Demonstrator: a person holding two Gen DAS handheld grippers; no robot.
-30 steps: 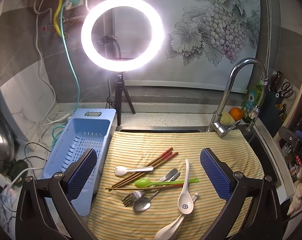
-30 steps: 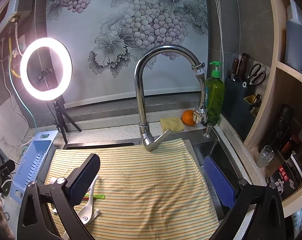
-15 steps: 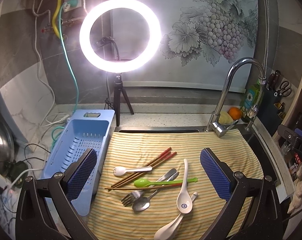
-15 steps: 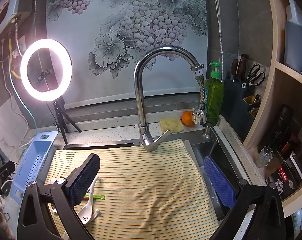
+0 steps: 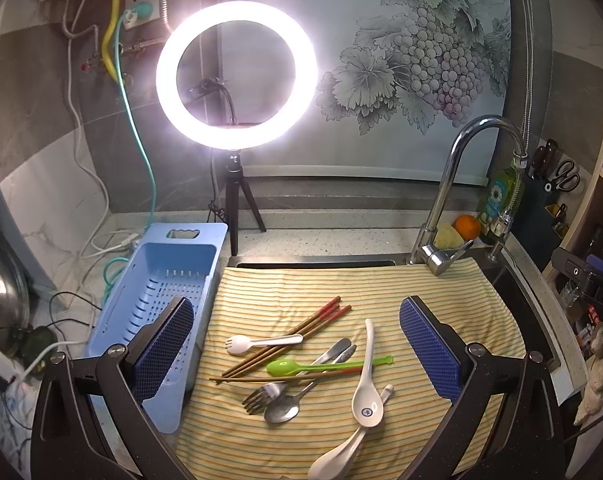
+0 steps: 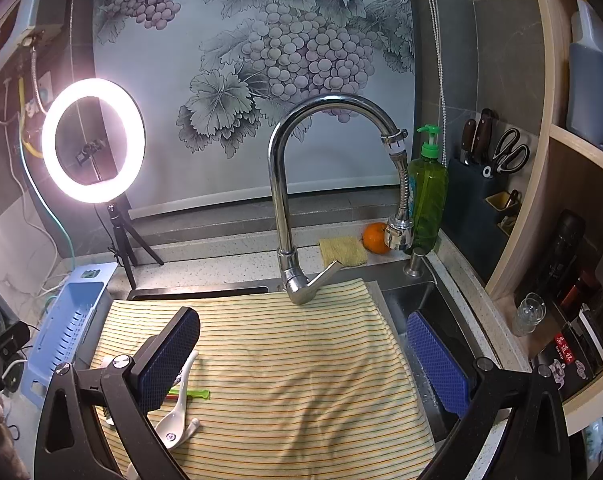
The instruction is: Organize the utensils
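A heap of utensils lies on a striped cloth (image 5: 381, 288) over the sink: brown chopsticks (image 5: 301, 330), a white spork (image 5: 261, 342), a green spoon (image 5: 301, 367), a metal fork (image 5: 267, 394), a metal spoon (image 5: 283, 410) and two white ceramic spoons (image 5: 367, 392). My left gripper (image 5: 297, 344) hovers open above the heap, holding nothing. An empty blue slotted basket (image 5: 161, 280) sits left of the cloth. My right gripper (image 6: 301, 364) stands open over bare cloth (image 6: 301, 360); a ceramic spoon (image 6: 175, 420) shows beside its left finger.
A chrome tap (image 6: 289, 208) rises at the cloth's far edge, with a sponge (image 6: 343, 250), an orange (image 6: 375, 237) and a green soap bottle (image 6: 427, 196) nearby. A ring light on a tripod (image 5: 237, 76) stands behind the basket. Cables (image 5: 81, 248) lie at left. Shelves (image 6: 573, 280) are at right.
Both views have shifted only slightly; the left gripper has drifted a little over the utensils. Both grippers stay open and no utensil has moved.
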